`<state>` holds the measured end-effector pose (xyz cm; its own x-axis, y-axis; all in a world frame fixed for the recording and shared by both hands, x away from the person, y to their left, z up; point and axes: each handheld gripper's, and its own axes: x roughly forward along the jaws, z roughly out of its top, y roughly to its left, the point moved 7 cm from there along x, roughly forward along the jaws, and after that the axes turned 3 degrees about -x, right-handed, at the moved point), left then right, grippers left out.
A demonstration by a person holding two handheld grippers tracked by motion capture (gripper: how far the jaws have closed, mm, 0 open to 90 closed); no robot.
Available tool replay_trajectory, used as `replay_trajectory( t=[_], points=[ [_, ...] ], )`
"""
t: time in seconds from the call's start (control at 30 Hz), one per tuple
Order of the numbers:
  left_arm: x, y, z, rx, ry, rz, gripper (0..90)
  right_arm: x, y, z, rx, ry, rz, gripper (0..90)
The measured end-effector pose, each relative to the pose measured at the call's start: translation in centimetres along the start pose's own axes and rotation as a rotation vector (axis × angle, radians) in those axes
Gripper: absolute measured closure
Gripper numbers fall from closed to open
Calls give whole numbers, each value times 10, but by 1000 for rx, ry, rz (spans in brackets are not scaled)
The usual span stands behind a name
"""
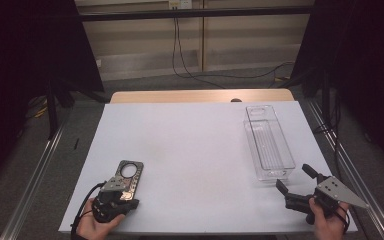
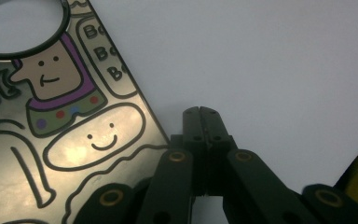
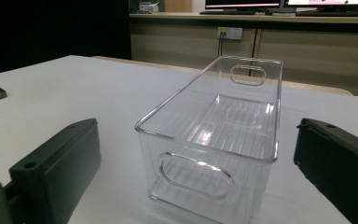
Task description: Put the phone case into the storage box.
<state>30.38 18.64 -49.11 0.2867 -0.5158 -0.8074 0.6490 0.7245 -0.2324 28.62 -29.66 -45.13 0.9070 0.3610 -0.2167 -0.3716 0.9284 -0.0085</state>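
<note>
Two things lie on my white table top (image 1: pixel 190 150): a flat dark tag (image 1: pixel 128 177) with a round hole near its far end, at the near left, and a clear plastic bin (image 1: pixel 268 142) at the right. I read the tag's long axis as running away from me, hole end farthest, leaning slightly right in the high view. Its near end is covered there by the left gripper (image 1: pixel 130 202), so I cannot make out that edge. In the left gripper view the tag (image 2: pixel 60 140) is cut off at the left and bottom; cartoon faces and outlined shapes are printed on it, and the lettering is too clipped to read. That gripper (image 2: pixel 204 111) has its jaws pressed together with nothing between them, tips over bare table just beside the tag's right edge; I cannot tell whether the linkage touches the tag. The bin is empty, long axis also running away from me, with an oval handle slot in each end wall, near end facing the right gripper (image 1: pixel 295 177). In the right gripper view the bin (image 3: pixel 214 140) sits between the wide-apart jaws, which are clear of its walls; the gripper (image 3: pixel 196 163) grips nothing.
</note>
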Motion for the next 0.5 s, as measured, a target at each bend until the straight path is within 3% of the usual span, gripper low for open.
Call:
replay_trajectory(
  t=[0.5],
  points=[
    [-6, 9, -6, -10, -20, 23, 900, 0, 0, 0, -1, -1, 0, 1]
  ],
)
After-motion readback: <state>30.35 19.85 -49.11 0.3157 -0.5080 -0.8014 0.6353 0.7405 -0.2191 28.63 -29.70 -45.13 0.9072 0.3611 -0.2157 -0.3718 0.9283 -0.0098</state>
